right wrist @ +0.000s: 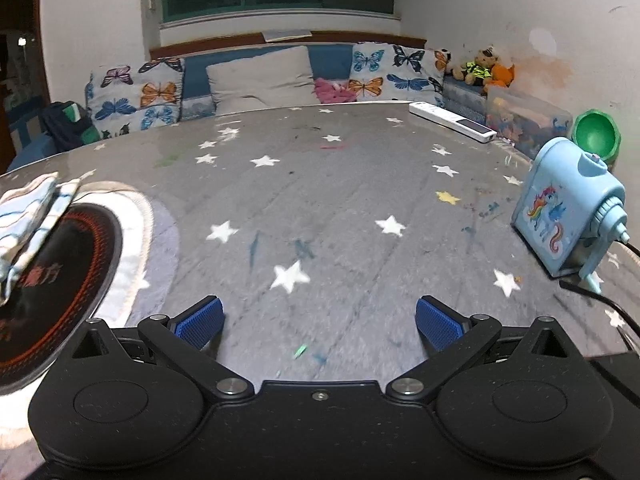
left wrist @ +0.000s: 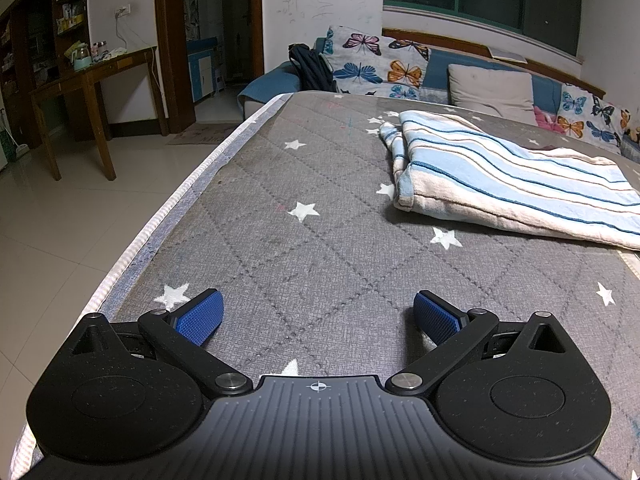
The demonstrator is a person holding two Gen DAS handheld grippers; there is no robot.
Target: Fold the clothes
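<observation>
Grippers, left [left wrist: 318,316] and right [right wrist: 319,320], are held spread and empty over the table [left wrist: 320,248]; striped cloth [left wrist: 512,180] lies folded, apparently released.

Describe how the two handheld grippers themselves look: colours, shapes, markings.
The left gripper and right gripper look alike: matte black bodies with two round housings, angled black linkage arms with silver pivot pins, and blue, finely textured finger pads. The left's ribbed centre plate bears a white crosshair mark; the right's shows a small screw. No hands or sleeves are visible.
</observation>
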